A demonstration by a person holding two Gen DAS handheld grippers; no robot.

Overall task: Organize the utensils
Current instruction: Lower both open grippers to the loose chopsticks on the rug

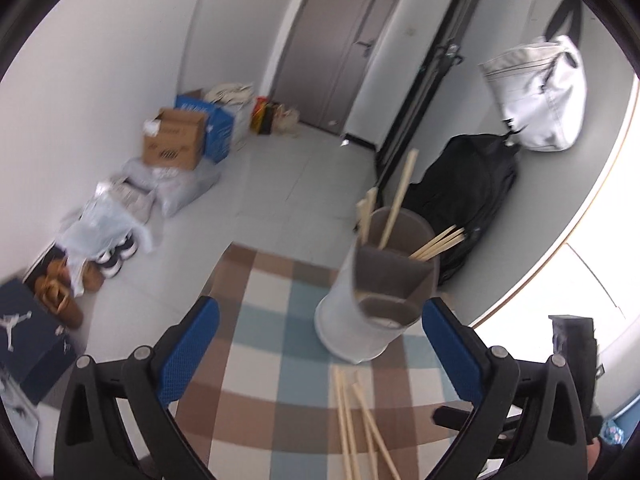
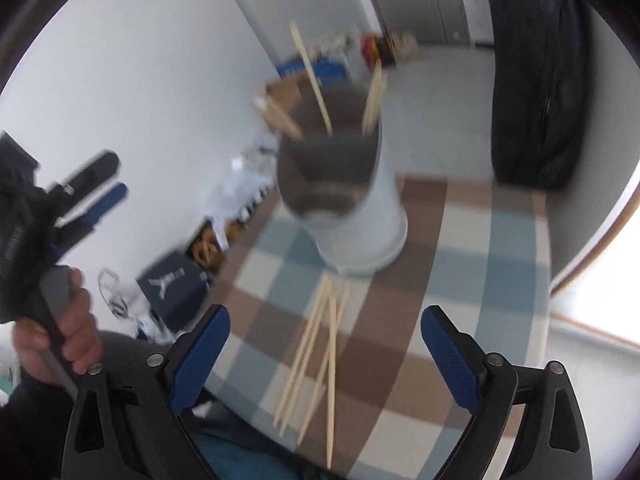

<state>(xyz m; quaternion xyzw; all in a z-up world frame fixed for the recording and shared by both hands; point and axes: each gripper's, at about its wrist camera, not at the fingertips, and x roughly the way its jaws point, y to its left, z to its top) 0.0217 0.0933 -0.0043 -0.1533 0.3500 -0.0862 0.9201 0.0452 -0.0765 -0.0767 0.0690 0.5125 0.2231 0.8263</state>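
**Both grippers wide and empty over the loose chopsticks**

I am looking down both wrist views at a checked cloth (image 1: 280, 312) in brown, blue and cream squares, covering the table. On it a white utensil holder (image 1: 352, 320) with a grey divided insert is standing upright. Several chopsticks are already sticking out of its compartments: one tall stick (image 1: 400, 200) leaning up out of the far section, a couple at the left rim, a bundle fanning out to the right.

The loose chopsticks (image 2: 320, 356) are lying on the cloth just in front of the holder, crossing one another in a small heap, their far tips close to the holder's base. I am not counting them; the blur is blending them together.

My left gripper (image 1: 320, 344) is holding its blue-padded jaws wide apart, nothing between the pads; through the gap I am seeing the holder's base and the top of the heap. My right gripper (image 2: 324, 360) is likewise standing with jaws spread wide and empty, the heap sitting between and beyond the pads, not touched.

In the right wrist view the left gripper is showing at the left edge, with a hand (image 2: 68, 320) wrapping its grey handle.

Beyond the table I am noting a black backpack (image 1: 472, 192) against the wall, a white bag (image 1: 540, 92) hanging above it, cardboard boxes (image 1: 176, 140) and shoes along the far wall, and a grey door (image 1: 340, 40).
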